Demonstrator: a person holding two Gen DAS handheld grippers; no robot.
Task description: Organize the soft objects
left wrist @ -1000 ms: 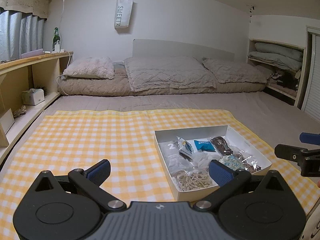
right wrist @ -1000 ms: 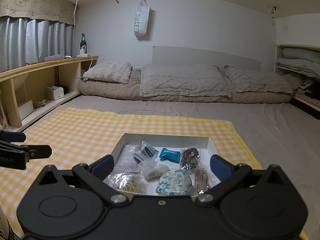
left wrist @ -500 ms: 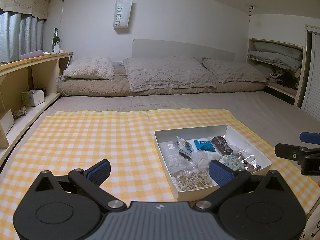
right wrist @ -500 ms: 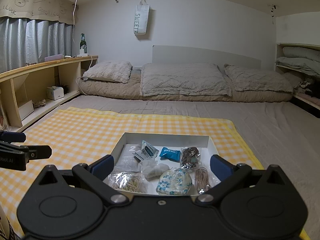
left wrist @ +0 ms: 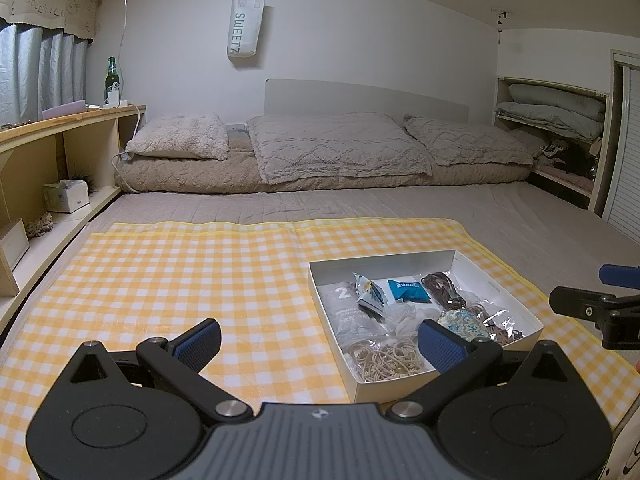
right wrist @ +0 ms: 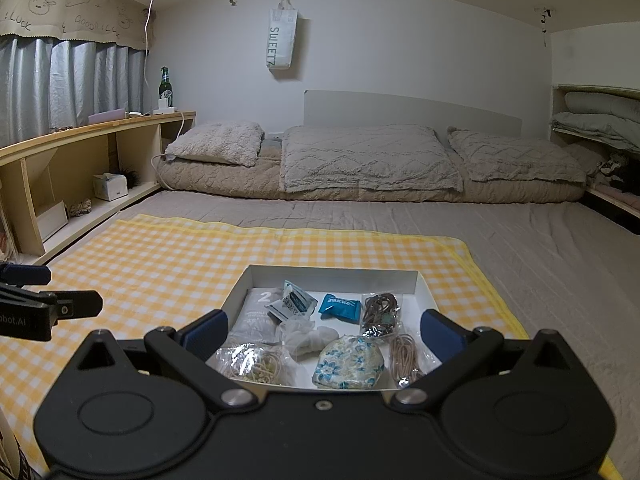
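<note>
A shallow white box (left wrist: pixel 500 286) (right wrist: pixel 424 288) sits on a yellow checked cloth (left wrist: pixel 180 280) (right wrist: pixel 168 264). It holds soft items: a floral pouch (right wrist: pixel 348 366) (left wrist: pixel 464 322), a blue packet (right wrist: pixel 339 307) (left wrist: pixel 408 290), a grey sachet (right wrist: pixel 256 316), bagged rubber bands (right wrist: pixel 256 366) (left wrist: pixel 384 360), dark hair ties (right wrist: pixel 380 312) (left wrist: pixel 442 288), tan bands (right wrist: pixel 404 358) and white fabric (right wrist: pixel 312 338). My left gripper (left wrist: pixel 318 342) is open and empty, left of the box. My right gripper (right wrist: pixel 324 330) is open and empty, above the box's near edge.
The cloth lies on a grey bed sheet (right wrist: pixel 540 264). Pillows (left wrist: pixel 336 148) and a folded quilt lie at the far end. A wooden shelf (left wrist: pixel 52 148) with a tissue box (left wrist: pixel 66 196) and a green bottle (left wrist: pixel 112 78) runs along the left. Stacked bedding (left wrist: pixel 556 108) fills the right shelf.
</note>
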